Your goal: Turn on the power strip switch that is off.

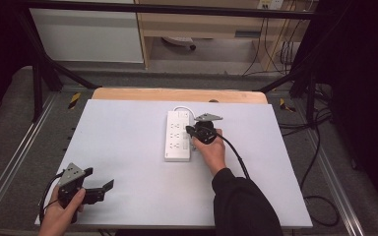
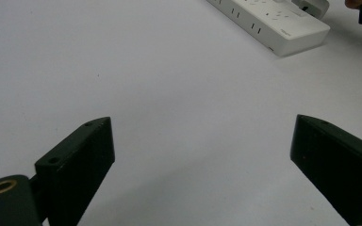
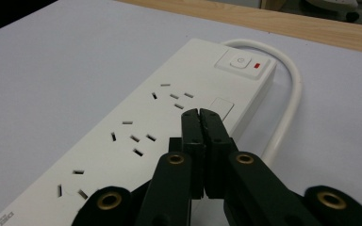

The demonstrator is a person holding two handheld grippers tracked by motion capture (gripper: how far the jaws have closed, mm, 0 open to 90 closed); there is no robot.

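White power strip (image 1: 178,135) lies flat on the counter (image 1: 128,147), right of centre in the high view; long axis runs near-to-far, away from the person; switch end points to the far edge, plain end points back toward the person; white cord (image 1: 183,108) leaves the far end and loops round its right side; in the right gripper view the rocker switch (image 3: 242,63) with a red mark sits at the far end, a small square flush panel just below it, then rows of sockets running down toward the camera; near end of the strip cut off by the lower left frame edge there; small grey print on that end too small to read.

Right gripper (image 1: 203,133) held by the right hand (image 1: 212,152) over the strip's right edge, about midway along; jaws pressed together with nothing between them, tips above the top face near the square panel; cannot tell if the tips touch the strip.

Left gripper (image 1: 96,189) held by the left hand (image 1: 61,214) at the near left corner of the counter, well apart from the strip; jaws spread wide, nothing between them, bare counter beneath; in the left gripper view the strip (image 2: 275,23) shows at top right, cut off by the frame, a dark bit of the other gripper clipped at the corner.
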